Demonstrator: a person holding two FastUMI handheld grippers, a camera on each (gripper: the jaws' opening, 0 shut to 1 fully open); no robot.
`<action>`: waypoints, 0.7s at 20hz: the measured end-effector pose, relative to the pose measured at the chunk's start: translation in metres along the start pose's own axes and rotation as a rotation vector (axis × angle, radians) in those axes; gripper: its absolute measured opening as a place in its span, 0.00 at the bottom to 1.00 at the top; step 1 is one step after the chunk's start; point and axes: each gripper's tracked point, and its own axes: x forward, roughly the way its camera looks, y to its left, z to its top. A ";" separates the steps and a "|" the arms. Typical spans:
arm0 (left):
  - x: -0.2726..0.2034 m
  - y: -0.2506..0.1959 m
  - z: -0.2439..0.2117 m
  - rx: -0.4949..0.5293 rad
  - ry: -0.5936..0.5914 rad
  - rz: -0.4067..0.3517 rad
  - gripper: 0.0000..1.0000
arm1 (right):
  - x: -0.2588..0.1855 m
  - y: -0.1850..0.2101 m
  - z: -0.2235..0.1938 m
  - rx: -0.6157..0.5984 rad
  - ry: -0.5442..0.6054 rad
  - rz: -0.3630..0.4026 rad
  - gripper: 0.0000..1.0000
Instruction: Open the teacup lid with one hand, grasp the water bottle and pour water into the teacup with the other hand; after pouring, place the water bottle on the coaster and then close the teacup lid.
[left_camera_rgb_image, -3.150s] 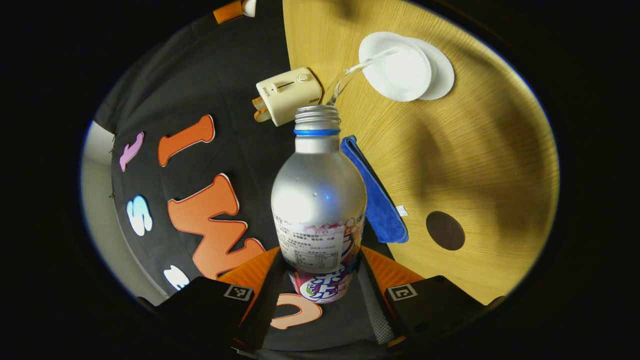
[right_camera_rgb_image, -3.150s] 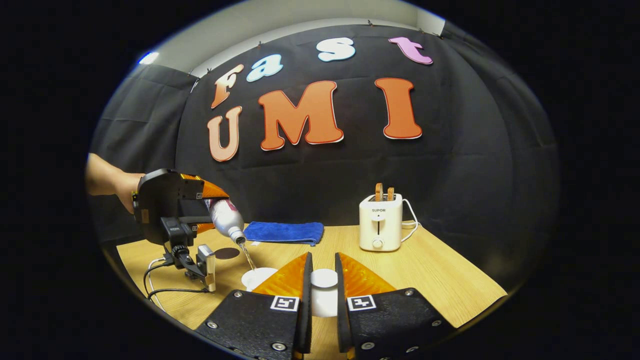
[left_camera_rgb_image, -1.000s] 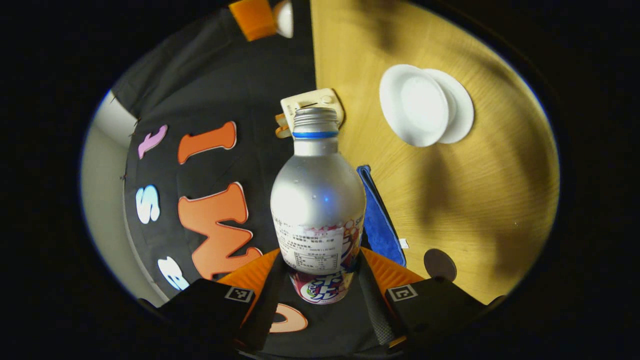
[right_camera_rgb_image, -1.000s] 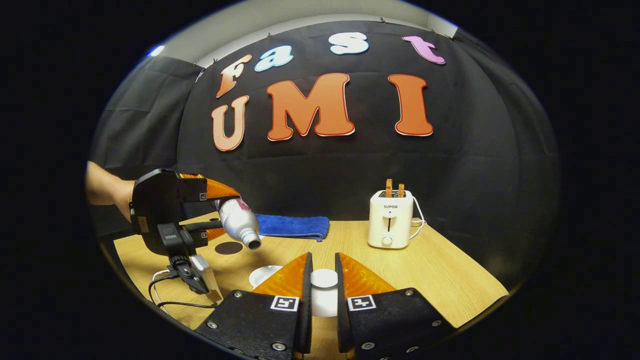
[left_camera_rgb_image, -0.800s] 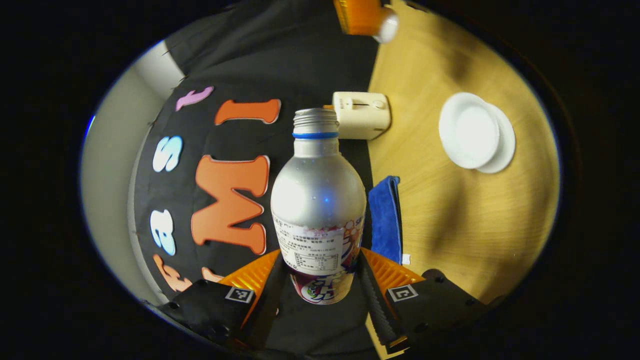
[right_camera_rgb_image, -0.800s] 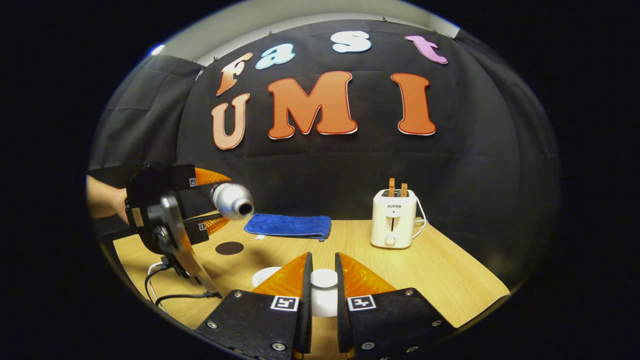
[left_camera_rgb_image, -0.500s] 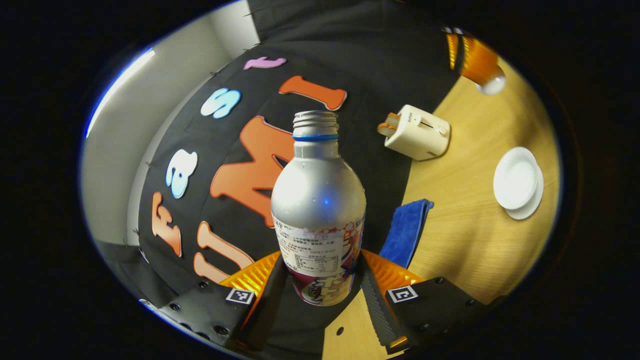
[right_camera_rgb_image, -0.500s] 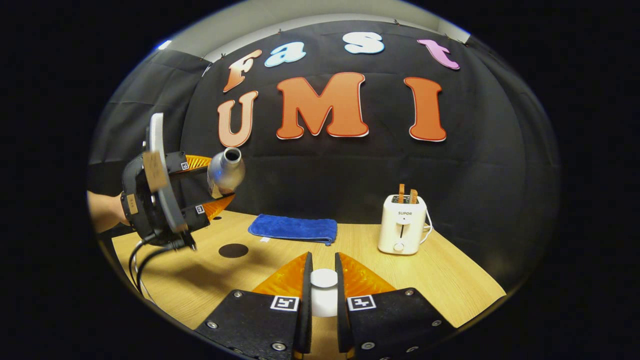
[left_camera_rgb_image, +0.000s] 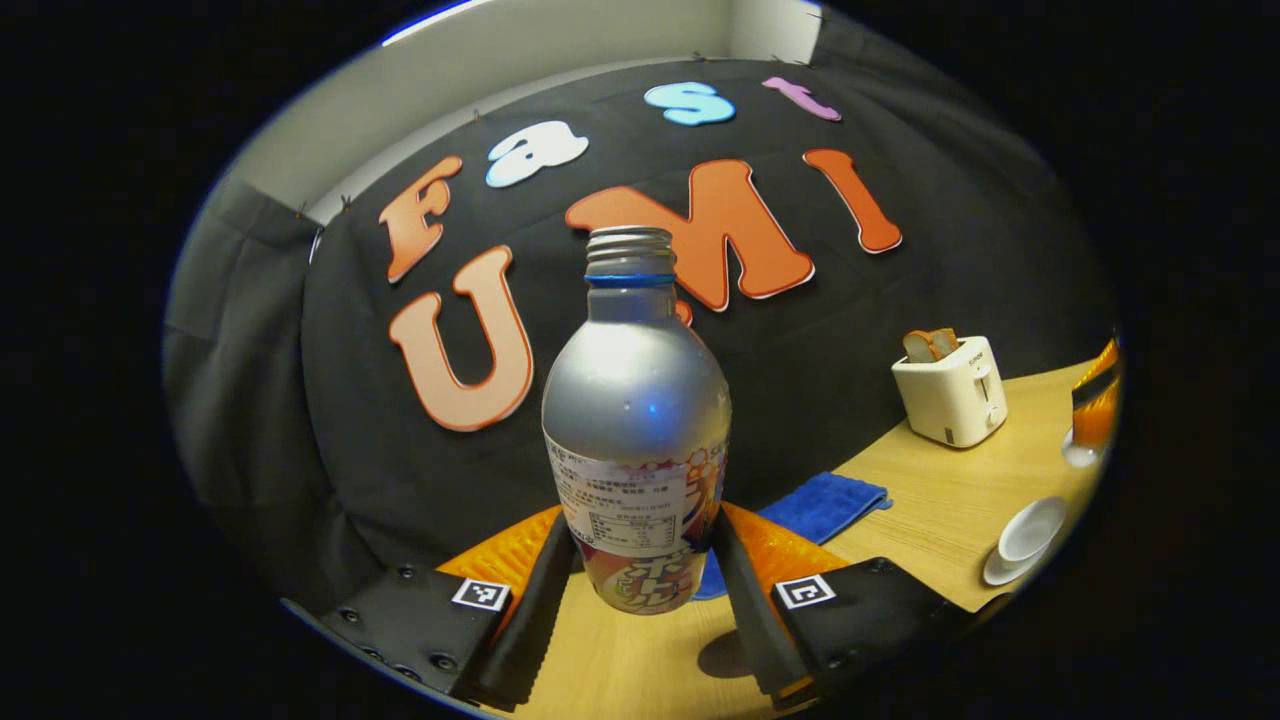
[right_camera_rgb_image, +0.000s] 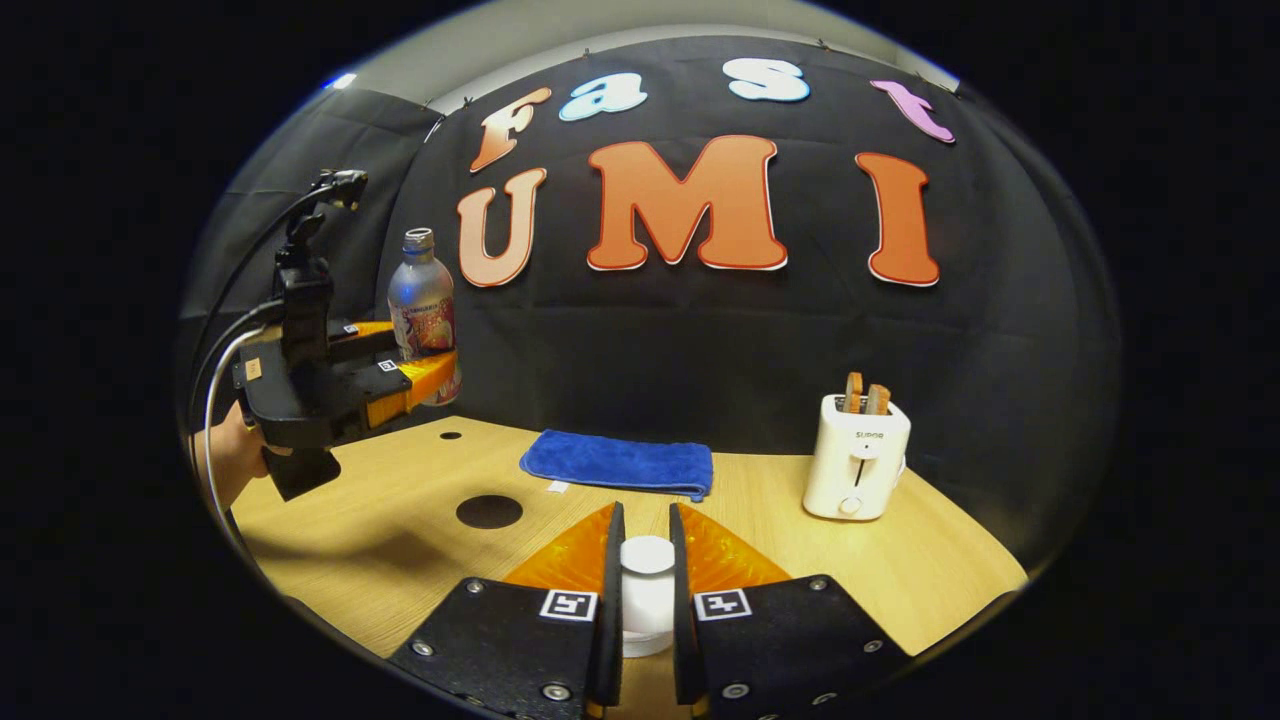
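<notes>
A silver water bottle (left_camera_rgb_image: 636, 420) with no cap stands upright between the fingers of my left gripper (left_camera_rgb_image: 640, 590), which is shut on its lower body. From the right gripper view the bottle (right_camera_rgb_image: 422, 310) and left gripper (right_camera_rgb_image: 400, 375) hang high over the table's left side, above and behind the dark round coaster (right_camera_rgb_image: 489, 511). The white teacup (left_camera_rgb_image: 1030, 528) sits uncovered on its saucer at the far right of the left gripper view. My right gripper (right_camera_rgb_image: 647, 600) is shut on the white teacup lid (right_camera_rgb_image: 647, 585), held above the table.
A folded blue cloth (right_camera_rgb_image: 620, 463) lies by the back wall. A white toaster (right_camera_rgb_image: 857, 455) with two slices stands at the back right. A hand (right_camera_rgb_image: 225, 465) holds the left gripper, with cables trailing from it. A small hole (right_camera_rgb_image: 450, 435) marks the wooden table (right_camera_rgb_image: 930, 570).
The bottle has swung from its tilted pouring pose over the cup back to upright and moved left and up, away from the cup. The right gripper still holds the lid.
</notes>
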 end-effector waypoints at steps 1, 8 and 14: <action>-0.001 -0.008 -0.013 -0.059 0.035 -0.026 0.80 | 0.004 0.003 -0.004 -0.005 0.002 0.001 0.21; -0.001 -0.015 -0.053 -0.215 0.126 -0.060 0.81 | 0.031 0.009 -0.042 0.017 0.074 0.019 0.21; 0.008 -0.018 -0.068 -0.247 0.163 -0.076 0.80 | 0.043 0.012 -0.068 0.013 0.116 0.023 0.21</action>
